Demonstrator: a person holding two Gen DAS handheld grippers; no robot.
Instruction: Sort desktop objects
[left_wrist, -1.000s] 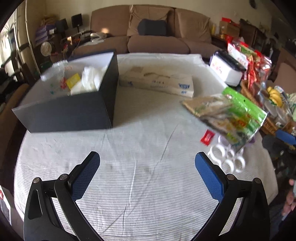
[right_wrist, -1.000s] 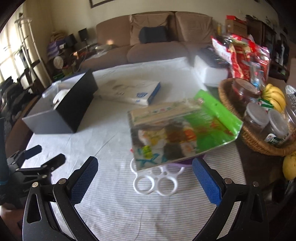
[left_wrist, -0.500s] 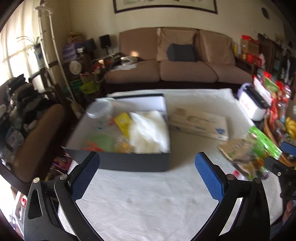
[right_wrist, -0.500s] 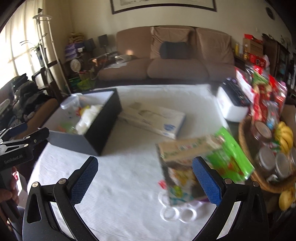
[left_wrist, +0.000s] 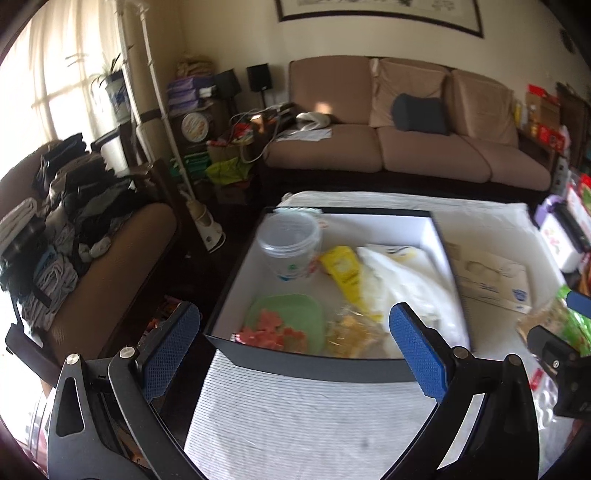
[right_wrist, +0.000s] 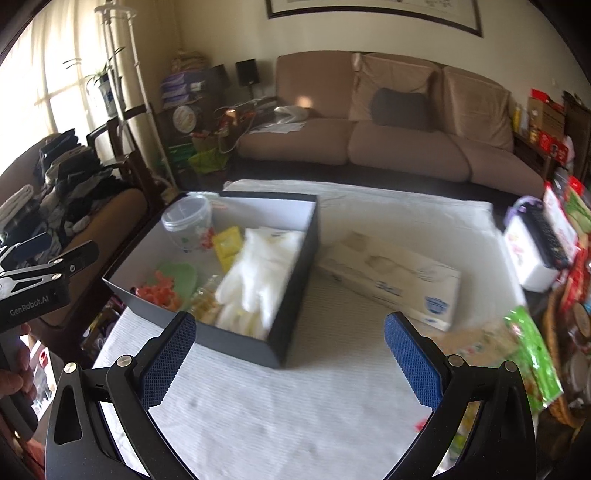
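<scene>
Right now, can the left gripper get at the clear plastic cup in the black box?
Probably yes. The left gripper is open and empty, facing the black box; the clear plastic cup stands at the far corner, nothing over it.

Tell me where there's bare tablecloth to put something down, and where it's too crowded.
Bare cloth lies in front of the black box, between both open grippers, and behind the tissue box toward the sofa. The black box is packed: cup, gloves, green plate. The right edge is crowded by the green snack bag and wicker basket.
</scene>
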